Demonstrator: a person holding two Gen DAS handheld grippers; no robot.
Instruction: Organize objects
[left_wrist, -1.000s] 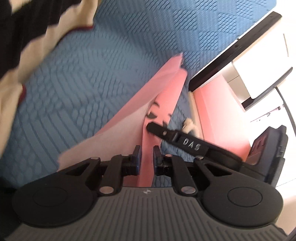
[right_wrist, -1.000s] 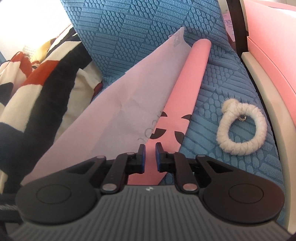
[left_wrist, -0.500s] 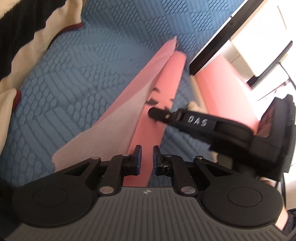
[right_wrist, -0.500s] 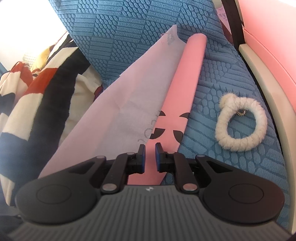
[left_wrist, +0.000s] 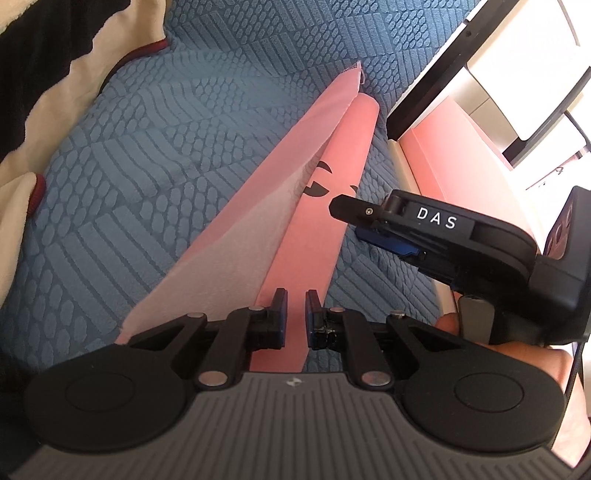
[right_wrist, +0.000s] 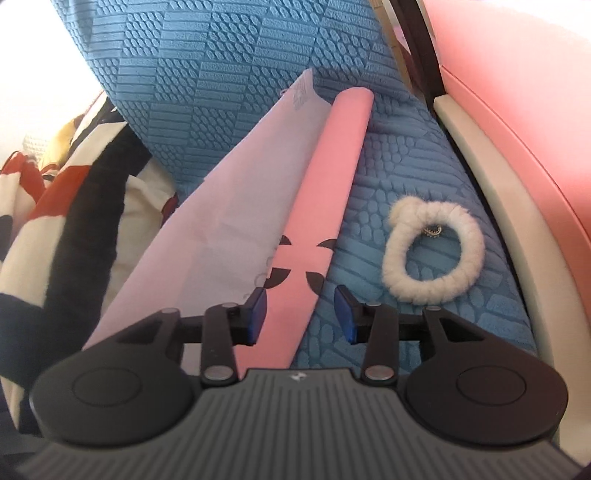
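A long pink roll (left_wrist: 325, 206) with a black logo lies on the blue quilted bedspread (left_wrist: 155, 140), with a pale pink sheet (left_wrist: 236, 258) unrolled beside it. My left gripper (left_wrist: 294, 317) is shut and empty, hovering over the roll's near end. My right gripper (right_wrist: 300, 310) is open, its jaws astride the roll (right_wrist: 325, 192) near the logo, not touching it. It also shows in the left wrist view (left_wrist: 373, 225). A white fluffy hair ring (right_wrist: 432, 251) lies to the right of the roll.
A black, white and red blanket (right_wrist: 55, 221) is bunched at the left. A pink bed frame with a cream edge (right_wrist: 517, 206) runs along the right. White furniture with a black bar (left_wrist: 480, 55) stands beyond the bed.
My right gripper has opened from shut and moved forward over the roll. The left gripper stayed shut and shifted its view a little along the roll.
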